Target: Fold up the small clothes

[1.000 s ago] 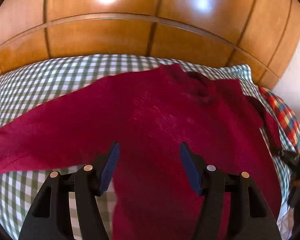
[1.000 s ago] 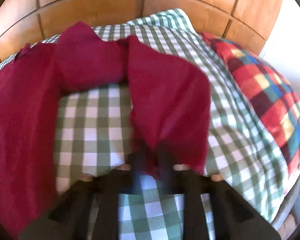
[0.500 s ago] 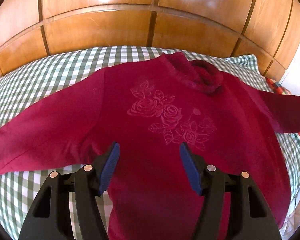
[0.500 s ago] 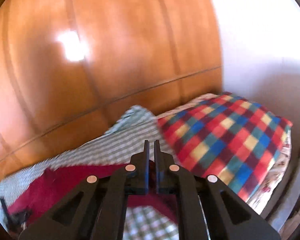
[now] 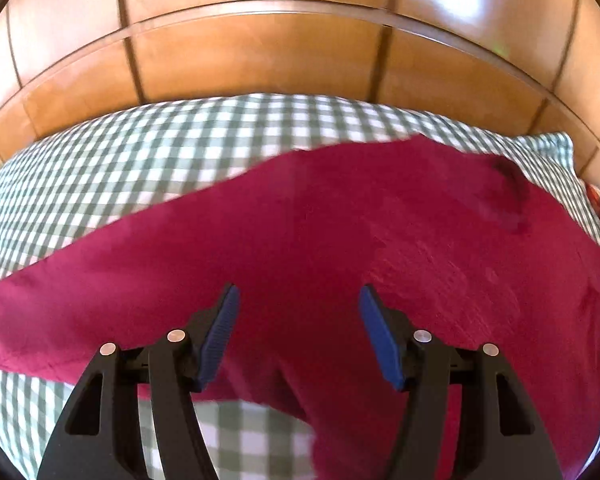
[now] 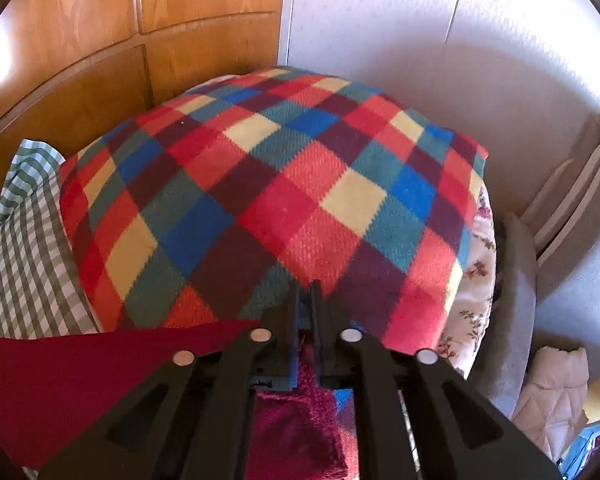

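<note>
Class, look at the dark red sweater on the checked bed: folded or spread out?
Spread out: the dark red sweater lies flat, one sleeve stretched sideways.

In the left wrist view the red sweater [image 5: 340,240] is smeared by motion blur, and its sleeve runs off the frame at 9 o'clock while its body is cut off at 5 o'clock. In the right wrist view, the sleeve end at 6 o'clock is mostly hidden behind the right gripper [image 6: 305,304], so whether the pads still touch cloth cannot be told.
</note>
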{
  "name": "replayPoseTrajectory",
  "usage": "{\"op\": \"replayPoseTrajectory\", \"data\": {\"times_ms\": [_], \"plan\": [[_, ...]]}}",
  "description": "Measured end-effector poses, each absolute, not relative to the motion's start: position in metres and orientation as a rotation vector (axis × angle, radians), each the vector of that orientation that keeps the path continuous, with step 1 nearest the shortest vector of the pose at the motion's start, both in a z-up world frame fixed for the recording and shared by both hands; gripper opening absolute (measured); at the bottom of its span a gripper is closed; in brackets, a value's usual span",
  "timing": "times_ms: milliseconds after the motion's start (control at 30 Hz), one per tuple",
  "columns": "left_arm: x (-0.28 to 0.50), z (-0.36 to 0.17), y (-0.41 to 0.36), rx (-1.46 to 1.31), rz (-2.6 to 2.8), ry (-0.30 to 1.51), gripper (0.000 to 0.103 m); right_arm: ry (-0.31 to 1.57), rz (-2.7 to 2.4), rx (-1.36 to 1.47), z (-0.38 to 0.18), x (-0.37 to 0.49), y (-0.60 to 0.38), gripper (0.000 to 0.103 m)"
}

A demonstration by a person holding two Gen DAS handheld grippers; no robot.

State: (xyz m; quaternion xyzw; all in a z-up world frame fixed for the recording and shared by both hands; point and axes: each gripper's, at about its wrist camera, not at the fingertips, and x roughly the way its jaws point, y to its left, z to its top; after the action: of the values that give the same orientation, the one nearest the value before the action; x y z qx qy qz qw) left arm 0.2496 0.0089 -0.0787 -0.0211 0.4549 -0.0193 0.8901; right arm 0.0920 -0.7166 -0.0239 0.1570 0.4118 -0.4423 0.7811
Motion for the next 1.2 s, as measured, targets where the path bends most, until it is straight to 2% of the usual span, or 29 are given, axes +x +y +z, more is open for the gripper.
{"op": "replayPoseTrajectory", "data": {"times_ms": [33,67,200,300,433,600,633,700,867,933,1000,1067,1200], "plan": [[0.254,-0.077,0.014,-0.055,-0.033,0.94,0.061,0.841,-0.968,0.318,-0.015,0.091,-0.712,0.074],[0.256,-0.075,0.016,-0.062,-0.03,0.933,0.061,0.805,-0.973,0.293,-0.007,0.093,-0.707,0.077],[0.269,-0.068,0.022,-0.062,-0.023,0.903,0.061,0.748,-0.761,0.246,0.021,0.125,-0.653,0.077],[0.281,-0.074,0.016,-0.013,-0.015,0.913,0.061,0.782,-0.473,0.235,0.017,0.164,-0.589,0.078],[0.299,-0.1,0.021,-0.024,0.026,1.001,0.065,0.903,-0.116,0.193,-0.018,0.223,-0.474,0.079],[0.275,-0.081,0.044,-0.048,0.032,0.952,0.065,1.074,-0.088,0.1,-0.081,0.262,-0.41,0.078],[0.264,-0.076,0.055,-0.071,0.01,0.947,0.065,1.067,-0.12,0.089,-0.09,0.265,-0.407,0.082],[0.243,-0.072,0.074,-0.111,-0.039,0.948,0.065,1.032,-0.156,0.11,-0.092,0.261,-0.413,0.088],[0.181,-0.073,0.108,-0.264,-0.224,0.981,0.065,1.001,-0.177,0.151,-0.074,0.236,-0.417,0.087],[0.159,-0.081,0.11,-0.337,-0.299,1.007,0.058,0.985,-0.149,0.172,-0.065,0.217,-0.416,0.087],[0.141,-0.089,0.11,-0.402,-0.341,1.022,0.058,0.988,-0.108,0.216,-0.058,0.196,-0.418,0.085],[0.126,-0.099,0.105,-0.467,-0.385,1.045,0.046,1.007,-0.053,0.257,-0.059,0.176,-0.413,0.084],[0.095,-0.108,0.084,-0.544,-0.509,1.064,0.046,1.07,0.012,0.241,-0.069,0.124,-0.4,0.084]]}}
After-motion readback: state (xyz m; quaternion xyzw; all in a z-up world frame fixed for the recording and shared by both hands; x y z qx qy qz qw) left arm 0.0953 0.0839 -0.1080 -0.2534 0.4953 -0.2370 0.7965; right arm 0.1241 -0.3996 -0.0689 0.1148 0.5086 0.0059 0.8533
